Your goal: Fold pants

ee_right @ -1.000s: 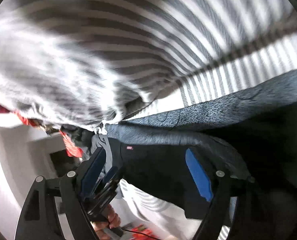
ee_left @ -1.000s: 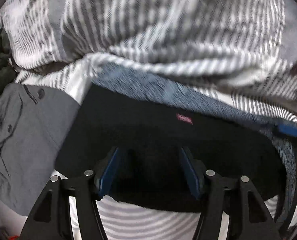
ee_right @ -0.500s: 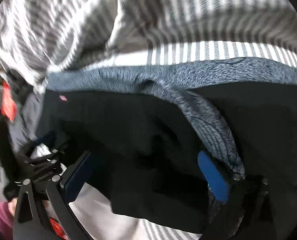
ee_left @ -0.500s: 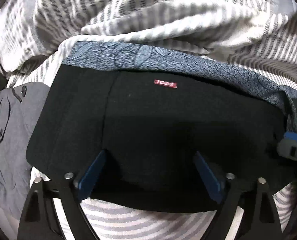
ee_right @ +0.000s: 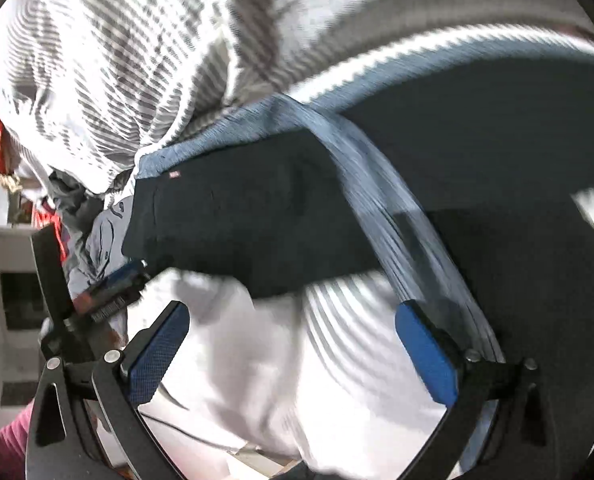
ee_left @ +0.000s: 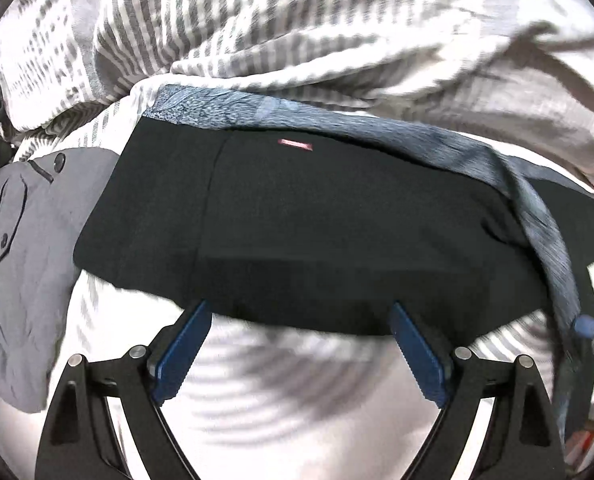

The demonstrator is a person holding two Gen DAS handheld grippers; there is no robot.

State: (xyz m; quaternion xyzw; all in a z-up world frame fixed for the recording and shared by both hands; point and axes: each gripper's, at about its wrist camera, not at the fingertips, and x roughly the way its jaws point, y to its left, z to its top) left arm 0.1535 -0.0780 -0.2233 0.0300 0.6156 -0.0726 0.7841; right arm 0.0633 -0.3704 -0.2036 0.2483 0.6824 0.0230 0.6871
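Plenty of open striped sheet (ee_left: 281,392) at 6 o'clock in the left view, but the folded black pants (ee_left: 317,232) block 12, a grey shirt (ee_left: 21,264) crowds 9, and the rumpled striped blanket (ee_left: 297,28) walls off everything beyond the pants.

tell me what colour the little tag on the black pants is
Red, or pinkish red: the tag sits near the upper edge of the black pants, clearest in the left wrist view.

Beyond your right jaws, the folded black fabric pants (ee_right: 257,220) smear with motion blur, their far end cut by the frame's right edge.
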